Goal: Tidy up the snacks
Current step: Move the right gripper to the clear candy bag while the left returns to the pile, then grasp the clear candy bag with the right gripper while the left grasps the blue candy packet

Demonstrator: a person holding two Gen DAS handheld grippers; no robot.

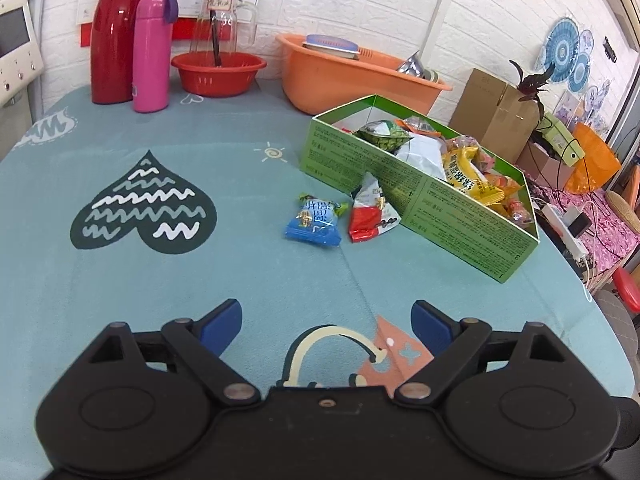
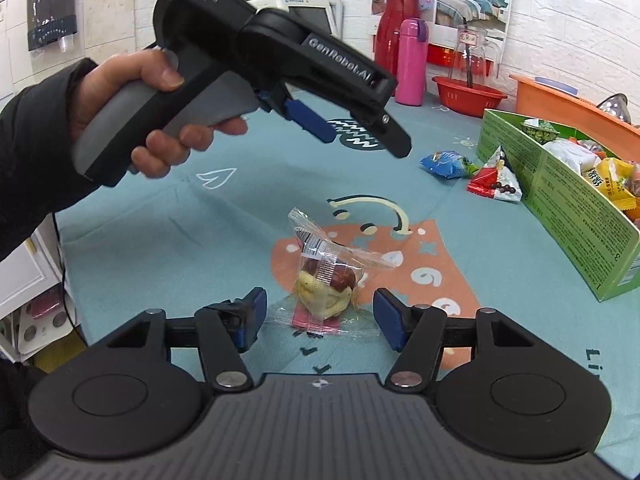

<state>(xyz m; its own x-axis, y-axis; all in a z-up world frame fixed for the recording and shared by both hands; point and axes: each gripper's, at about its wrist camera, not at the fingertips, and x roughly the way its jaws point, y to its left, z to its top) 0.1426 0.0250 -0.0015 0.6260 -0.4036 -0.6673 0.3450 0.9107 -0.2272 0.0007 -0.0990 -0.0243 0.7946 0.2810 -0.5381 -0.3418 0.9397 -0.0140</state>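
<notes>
A green cardboard box holding several snack packets lies on the teal tablecloth; it also shows in the right wrist view. A blue snack packet and a red-and-white packet lie beside the box. A clear-wrapped snack lies between the open fingers of my right gripper, close to the pads, not gripped. My left gripper is open and empty above the cloth; in the right wrist view it hovers above the table, held by a hand.
At the table's back stand a red jug, a pink bottle, a red bowl with a glass pitcher, and an orange basin. Cardboard boxes and clutter lie beyond the right table edge.
</notes>
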